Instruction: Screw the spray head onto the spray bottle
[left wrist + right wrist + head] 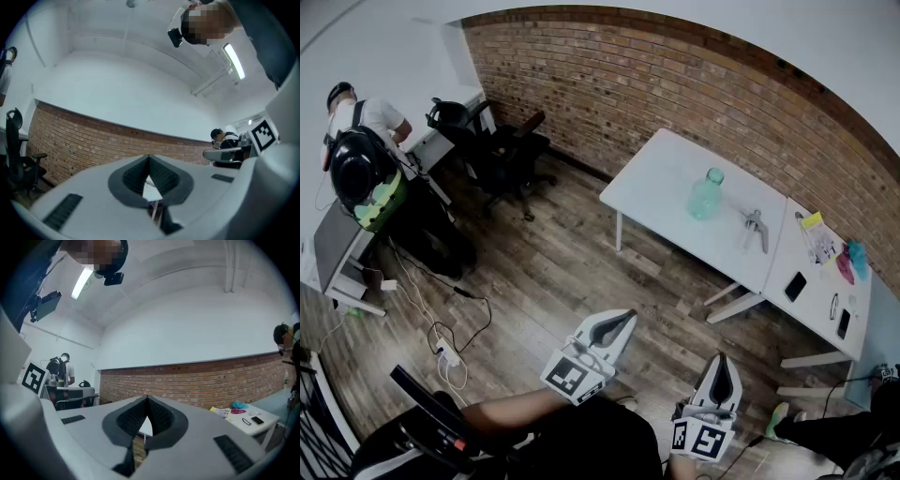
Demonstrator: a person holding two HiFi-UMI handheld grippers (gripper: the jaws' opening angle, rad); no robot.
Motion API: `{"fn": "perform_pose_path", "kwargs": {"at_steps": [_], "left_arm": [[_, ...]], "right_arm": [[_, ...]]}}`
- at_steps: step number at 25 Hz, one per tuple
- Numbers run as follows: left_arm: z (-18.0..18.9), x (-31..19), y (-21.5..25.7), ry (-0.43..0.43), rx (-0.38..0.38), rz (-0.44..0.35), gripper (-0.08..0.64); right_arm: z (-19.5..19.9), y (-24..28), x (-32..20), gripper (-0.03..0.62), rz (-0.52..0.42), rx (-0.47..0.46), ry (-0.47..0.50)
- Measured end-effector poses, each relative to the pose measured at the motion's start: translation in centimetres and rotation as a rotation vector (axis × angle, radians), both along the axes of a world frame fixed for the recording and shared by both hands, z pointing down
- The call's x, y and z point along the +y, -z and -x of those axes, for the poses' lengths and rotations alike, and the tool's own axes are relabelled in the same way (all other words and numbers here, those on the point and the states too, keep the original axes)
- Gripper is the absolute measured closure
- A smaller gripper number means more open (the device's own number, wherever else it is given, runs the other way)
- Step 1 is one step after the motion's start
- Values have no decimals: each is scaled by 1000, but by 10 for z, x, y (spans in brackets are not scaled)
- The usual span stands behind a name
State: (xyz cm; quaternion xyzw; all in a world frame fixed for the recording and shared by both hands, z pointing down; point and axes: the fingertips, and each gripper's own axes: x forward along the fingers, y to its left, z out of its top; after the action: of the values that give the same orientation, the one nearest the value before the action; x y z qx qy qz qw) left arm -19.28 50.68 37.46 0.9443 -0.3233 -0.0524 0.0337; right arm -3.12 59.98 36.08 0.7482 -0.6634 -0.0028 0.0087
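A pale green spray bottle (706, 195) stands on the white table (661, 187) by the brick wall, far ahead of me. The grey spray head (756, 228) lies on the same table to its right. My left gripper (630, 316) and right gripper (721, 356) hang low over the wooden floor, well short of the table. Both are shut with nothing between their jaws, as the left gripper (149, 157) and the right gripper (147, 399) show in their own views.
A second white table (820, 281) to the right carries phones, a yellow note and a teal and pink heap. Black office chairs (502, 150) stand at the back left. A person (358, 141) with a backpack sits at a desk on the left. Cables trail on the floor (441, 349).
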Motion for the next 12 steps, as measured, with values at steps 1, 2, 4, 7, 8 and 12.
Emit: {"fn": "perform_pose_path", "kwargs": {"at_steps": [1,2,4,7,8,12], "left_arm": [[-1,2,-1,0,-2,2,561],[-2,4,-2,-1,-6,1,561],[-4,6,-5,0,-15,-8,561],[-7,8,1,7,-9,1,561],[-8,8,3,14,-5,11,561],[-1,6,2,58,-20,-18,560]], "right_arm": [[-1,-1,2,586,2,1,-1],[-2,-2,3,586,4,2,-1],[-4,-2,6,586,4,4,0],[-6,-2,9,586,1,-1,19],[-6,-2,11,586,1,-5,26],[-14,-5,19,586,-6,-36,42]]}}
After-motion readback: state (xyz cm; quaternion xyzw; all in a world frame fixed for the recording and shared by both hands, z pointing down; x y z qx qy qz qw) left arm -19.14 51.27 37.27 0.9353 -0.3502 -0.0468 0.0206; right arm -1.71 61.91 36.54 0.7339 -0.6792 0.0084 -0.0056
